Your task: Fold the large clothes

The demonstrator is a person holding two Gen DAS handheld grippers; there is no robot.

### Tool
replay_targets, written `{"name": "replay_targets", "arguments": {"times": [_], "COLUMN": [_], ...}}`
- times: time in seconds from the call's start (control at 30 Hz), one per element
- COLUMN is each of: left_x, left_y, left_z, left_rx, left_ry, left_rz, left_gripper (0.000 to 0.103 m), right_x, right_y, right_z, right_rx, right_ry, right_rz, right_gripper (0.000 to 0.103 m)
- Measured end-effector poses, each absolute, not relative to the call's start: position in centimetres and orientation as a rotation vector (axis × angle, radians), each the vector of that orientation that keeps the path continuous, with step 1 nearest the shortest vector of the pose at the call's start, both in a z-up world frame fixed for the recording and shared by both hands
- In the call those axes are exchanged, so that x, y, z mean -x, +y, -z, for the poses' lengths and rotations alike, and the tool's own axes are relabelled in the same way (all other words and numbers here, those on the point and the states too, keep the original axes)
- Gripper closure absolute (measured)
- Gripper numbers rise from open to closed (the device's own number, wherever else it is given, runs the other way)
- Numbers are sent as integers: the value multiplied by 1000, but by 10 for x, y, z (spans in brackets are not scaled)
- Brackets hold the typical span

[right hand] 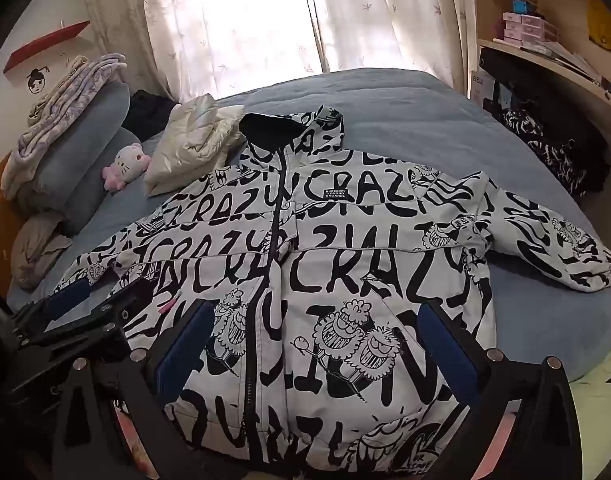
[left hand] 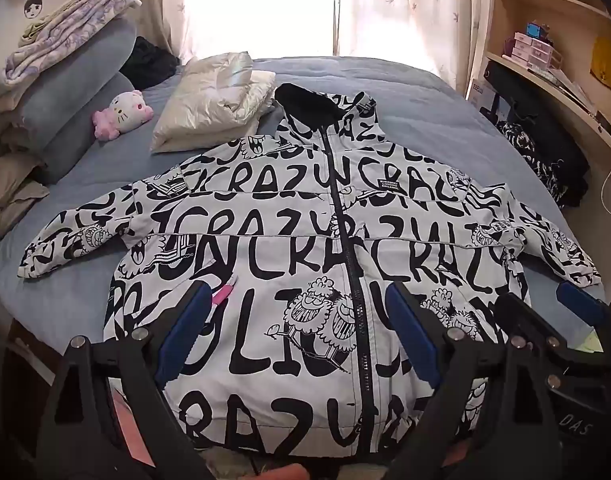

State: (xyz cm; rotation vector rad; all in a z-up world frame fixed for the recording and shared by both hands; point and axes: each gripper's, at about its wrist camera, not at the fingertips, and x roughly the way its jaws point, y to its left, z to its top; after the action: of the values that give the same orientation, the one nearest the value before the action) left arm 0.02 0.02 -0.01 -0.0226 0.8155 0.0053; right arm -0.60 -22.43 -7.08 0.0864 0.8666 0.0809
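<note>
A white hooded jacket printed with black lettering and cartoon figures lies front up on the blue bed, zipped, sleeves spread to both sides, hood toward the window. My left gripper hangs open above the jacket's lower front, its blue pads either side of the zipper, nothing between them. In the right wrist view the same jacket fills the middle. My right gripper is open over its lower right half, holding nothing. Each gripper shows in the other's view: right gripper, left gripper.
A folded cream puffer garment lies beyond the jacket's left shoulder, beside a pink and white cat plush. Pillows and folded blankets are stacked at the left. Dark patterned clothing sits by the wooden shelves on the right.
</note>
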Motion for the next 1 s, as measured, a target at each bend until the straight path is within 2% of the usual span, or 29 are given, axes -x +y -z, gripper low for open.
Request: {"name": "replay_targets", "arguments": {"times": [1.0], "left_x": [3], "left_y": [-1], "left_z": [3], "left_rx": [13], "left_ry": [819], "left_rz": [0], "left_gripper": [19], "right_x": [9], "right_y": [-226], "right_z": [80], "right_rx": [-112], "right_ry": [862], "right_rz": [-87], "right_gripper": [0]}}
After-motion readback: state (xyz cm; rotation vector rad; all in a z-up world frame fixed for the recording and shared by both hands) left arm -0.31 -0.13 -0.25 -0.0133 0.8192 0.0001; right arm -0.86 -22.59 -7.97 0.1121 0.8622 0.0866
